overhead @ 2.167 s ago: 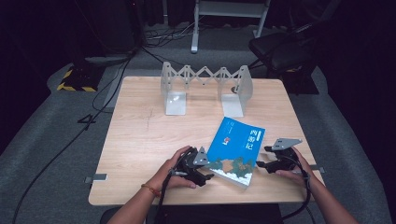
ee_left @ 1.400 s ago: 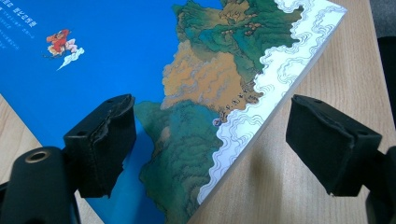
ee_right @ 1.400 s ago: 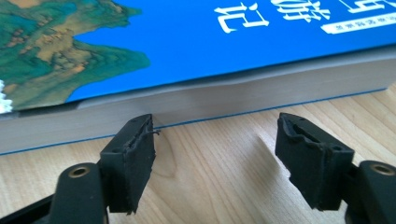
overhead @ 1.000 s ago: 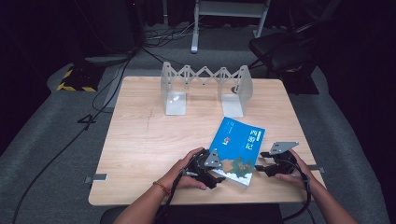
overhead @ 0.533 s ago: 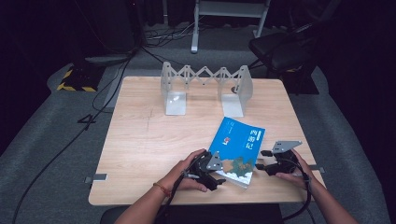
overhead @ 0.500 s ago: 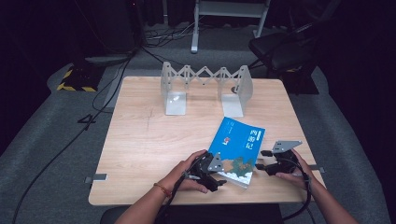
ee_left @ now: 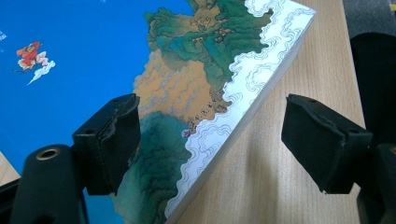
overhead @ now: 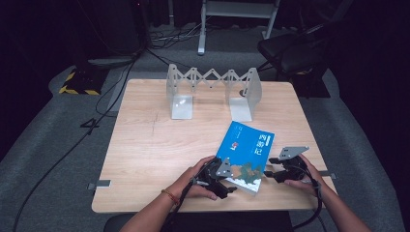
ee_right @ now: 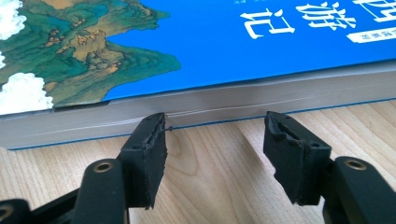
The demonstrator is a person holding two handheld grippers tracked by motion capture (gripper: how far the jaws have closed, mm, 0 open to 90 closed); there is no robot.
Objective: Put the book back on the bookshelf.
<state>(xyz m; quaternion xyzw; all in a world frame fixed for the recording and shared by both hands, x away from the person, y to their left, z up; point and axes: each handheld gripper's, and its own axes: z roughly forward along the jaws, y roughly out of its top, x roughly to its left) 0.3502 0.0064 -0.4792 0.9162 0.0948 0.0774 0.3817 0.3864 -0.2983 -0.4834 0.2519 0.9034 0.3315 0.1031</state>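
- A thick paperback book with a glossy blue cover and a painted green-and-ochre landscape is seen lying flat on the pale wooden bench, near the front edge, well apart from the folding grey metal book rack at the far side.
- The book's long axis is set on a slant, running from its near corner away toward the rack.
- The left hand-held gripper is placed at the book's near corner: its jaws stand apart, one pad over the cover, the other beyond the page edge above bare wood; no clamping is seen.
- The right hand-held gripper is held level at the book's right long side, just short of the page block; its jaws have just been closing, yet stand apart with nothing between them.
- Both are judged equally near; the left is already astride the corner.
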